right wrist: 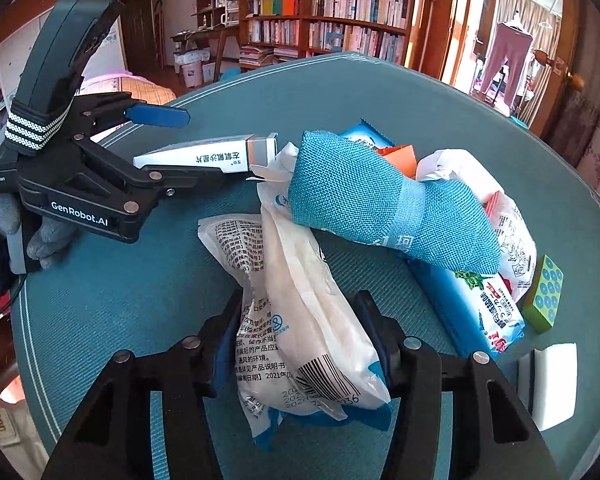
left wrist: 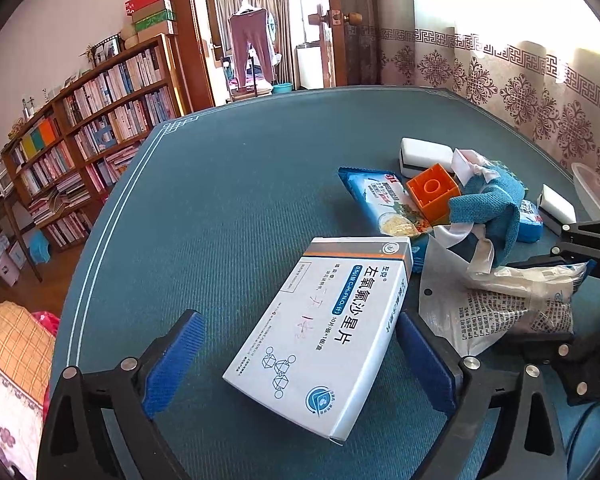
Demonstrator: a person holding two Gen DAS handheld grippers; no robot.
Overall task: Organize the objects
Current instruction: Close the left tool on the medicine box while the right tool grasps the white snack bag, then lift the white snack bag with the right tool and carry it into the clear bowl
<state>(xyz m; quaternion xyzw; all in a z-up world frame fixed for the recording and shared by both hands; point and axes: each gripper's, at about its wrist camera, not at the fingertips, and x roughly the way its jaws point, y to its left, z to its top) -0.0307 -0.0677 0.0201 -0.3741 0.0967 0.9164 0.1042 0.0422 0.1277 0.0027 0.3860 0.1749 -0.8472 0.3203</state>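
**Right tongs on the pouch, left tongs spread**

The right tongs point(right wrist: 300, 344) pinched the white plastic pouch point(right wrist: 300, 320) on the teal worktop point(right wrist: 120, 300). The left tongs point(left wrist: 300, 360) stood spread around the white medicine box point(left wrist: 320, 336), not pressing it. Farther right lay a blue cloth point(right wrist: 380, 204) over the snack packets point(right wrist: 488, 312).

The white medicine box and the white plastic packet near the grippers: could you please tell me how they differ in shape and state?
The white medicine box is a rigid flat carton with sharp edges; the white plastic packet is a soft, crumpled pouch. The box lies between the wide-open fingers of the left gripper, its left pad clear of it; the packet is squeezed between the pads of the right gripper. Both are white with blue print and rest on the teal tabletop.
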